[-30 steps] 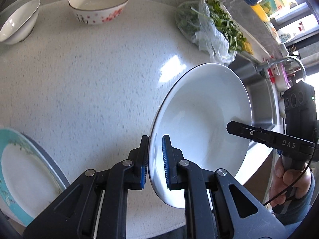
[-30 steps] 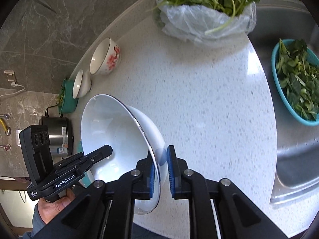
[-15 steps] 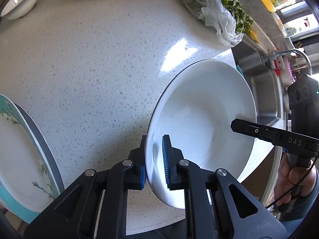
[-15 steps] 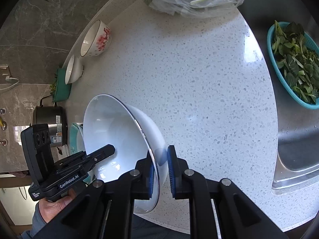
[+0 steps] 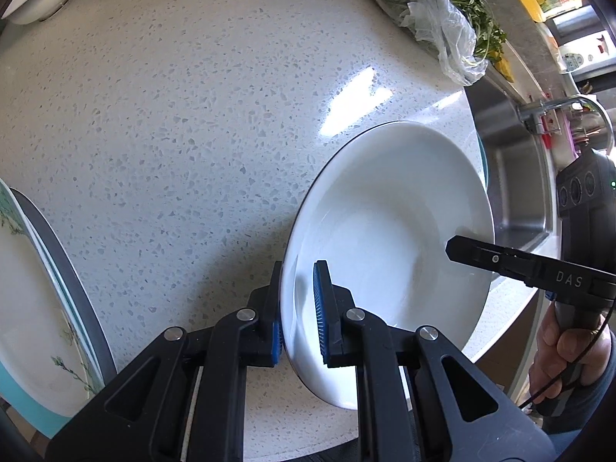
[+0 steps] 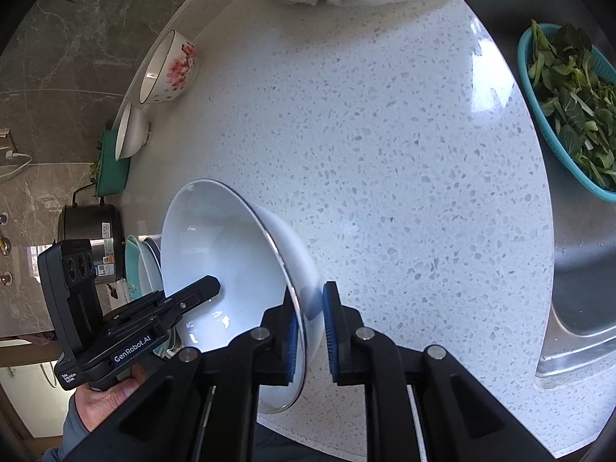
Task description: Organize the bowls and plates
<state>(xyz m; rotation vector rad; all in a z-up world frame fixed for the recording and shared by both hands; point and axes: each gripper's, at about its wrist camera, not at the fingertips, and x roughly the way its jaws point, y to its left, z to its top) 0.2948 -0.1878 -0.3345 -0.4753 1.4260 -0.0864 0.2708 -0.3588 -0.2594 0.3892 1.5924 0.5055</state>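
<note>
Both claws are clamped on the same dish: your left claw [image 5: 298, 310] pinches the rim of the white plate [image 5: 389, 227] at its near edge, and your right claw [image 6: 308, 333] bites the opposite rim, blue pads [image 6: 330, 333] tight on either side. So you carry the plate tilted between them, above the speckled counter [image 5: 192, 115], not set down yet.

Out at nine o'clock from the left claw waits a teal-rimmed plate [image 5: 34, 308] with a leaf print, seemingly sitting on another plate. At twelve o'clock, well apart, stand a red-flowered bowl [image 6: 169, 67] and a plain white bowl [image 6: 131, 134], side by side and not nested. By my reckoning you're early on: one plate in transit, the bowls untouched.

The plate itself is deep, glossy, clean white, with a thin dark edge.
</note>
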